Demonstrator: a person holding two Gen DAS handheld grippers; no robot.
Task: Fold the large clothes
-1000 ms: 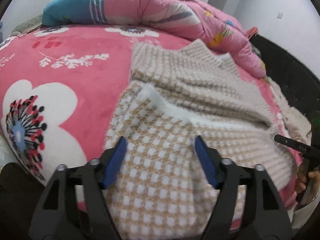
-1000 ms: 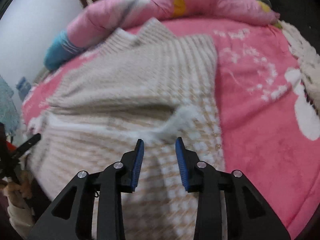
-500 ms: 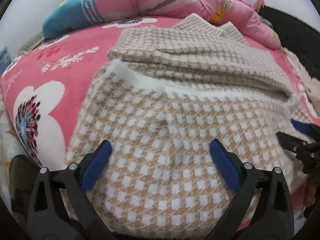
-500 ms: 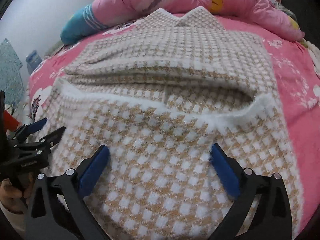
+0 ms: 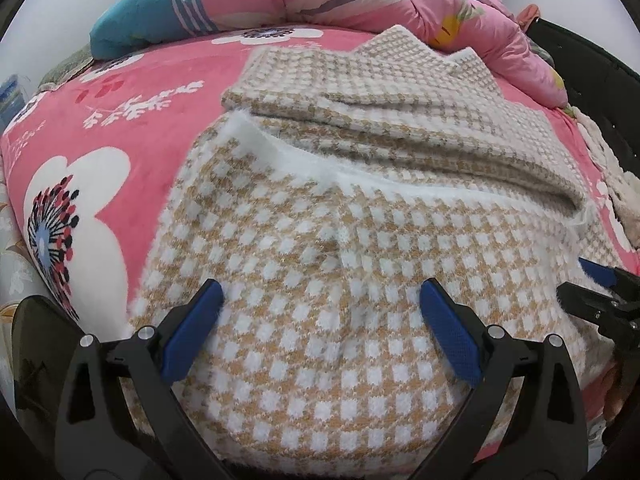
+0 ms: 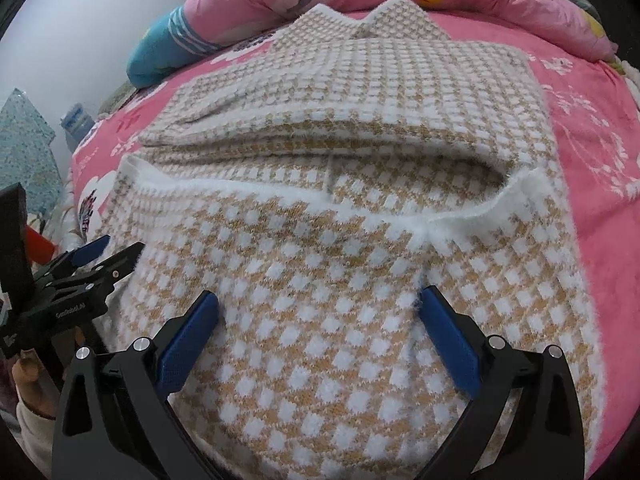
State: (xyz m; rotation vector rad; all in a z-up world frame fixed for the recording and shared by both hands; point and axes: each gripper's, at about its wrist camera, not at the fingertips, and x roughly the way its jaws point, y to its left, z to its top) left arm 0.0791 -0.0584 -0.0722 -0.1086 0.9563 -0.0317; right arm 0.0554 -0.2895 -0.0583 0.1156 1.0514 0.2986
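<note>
I see both my tongs, left gripper [image 5: 320, 308] and right gripper [image 6: 320, 312], spread wide over the checked sweater [image 6: 340, 280], gripping nothing; it lies folded on the pink bedspread [image 5: 120, 120]

Each tool has black angular plastic arms with triangular cut-outs, silver screw heads at the joints, and textured blue pads [image 5: 191, 335] on its fingers. The left tool [image 6: 96, 258] carries small white lettering on its black body, a red piece behind it. Bare skin and a pale cuff show at the left hand [image 6: 30, 396].
</note>
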